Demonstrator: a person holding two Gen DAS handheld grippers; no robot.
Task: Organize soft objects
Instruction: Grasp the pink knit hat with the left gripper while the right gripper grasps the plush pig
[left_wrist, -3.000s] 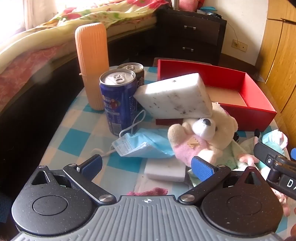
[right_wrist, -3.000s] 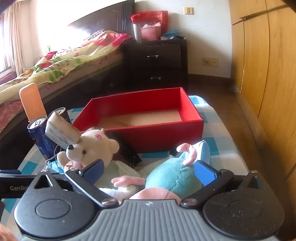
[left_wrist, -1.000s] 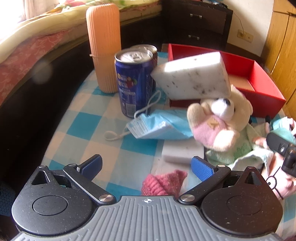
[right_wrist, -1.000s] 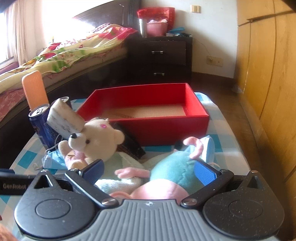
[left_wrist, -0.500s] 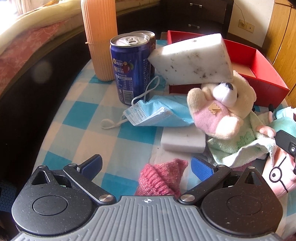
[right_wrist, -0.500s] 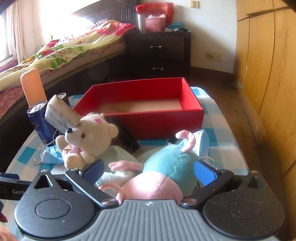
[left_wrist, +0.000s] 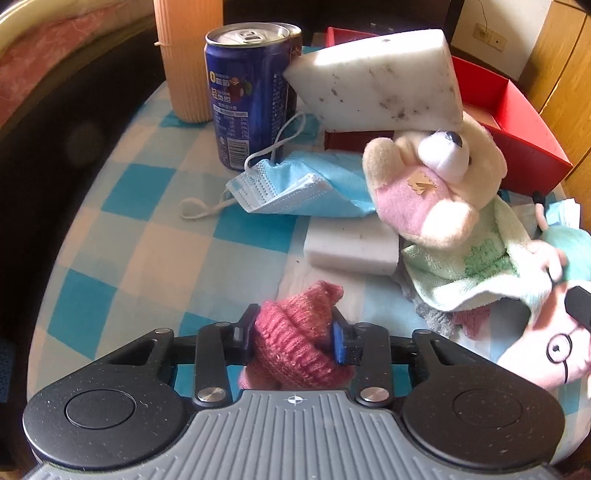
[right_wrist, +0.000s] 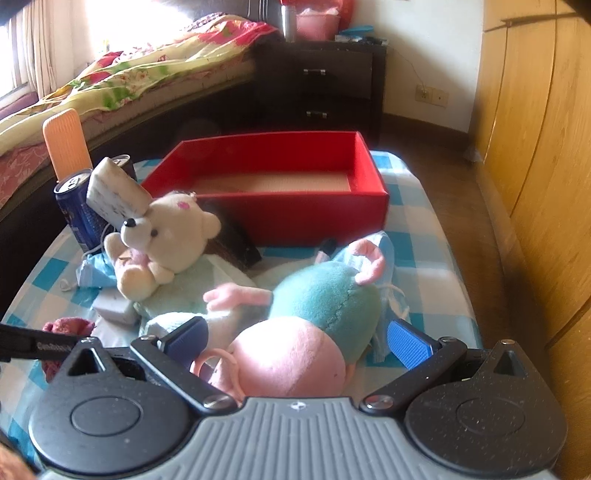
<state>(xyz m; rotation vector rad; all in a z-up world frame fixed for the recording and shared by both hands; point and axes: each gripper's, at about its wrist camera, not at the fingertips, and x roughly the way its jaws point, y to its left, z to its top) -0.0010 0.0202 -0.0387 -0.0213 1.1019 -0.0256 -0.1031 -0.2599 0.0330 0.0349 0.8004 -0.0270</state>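
Left wrist view: left gripper (left_wrist: 294, 334) clamped on pink knit piece (left_wrist: 295, 341)
Right gripper (right_wrist: 297, 338): spread wide around pig plush (right_wrist: 306, 332), not gripping
Surface: blue-checked cloth (left_wrist: 147, 221)
Room: bed (right_wrist: 129, 74), dark dresser (right_wrist: 325, 85), red box (right_wrist: 280, 184) beyond the toys

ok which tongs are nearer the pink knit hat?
Left. The left tongs are shut on the pink knit hat. The right tongs are open around the pig plush, apart from the hat and to its right.

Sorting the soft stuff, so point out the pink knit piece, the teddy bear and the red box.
pink knit piece (left_wrist: 295, 332), left wrist view, its ribbed middle.
teddy bear (right_wrist: 173, 229), right wrist view, its cheek.
red box (right_wrist: 314, 218), right wrist view, its near wall.
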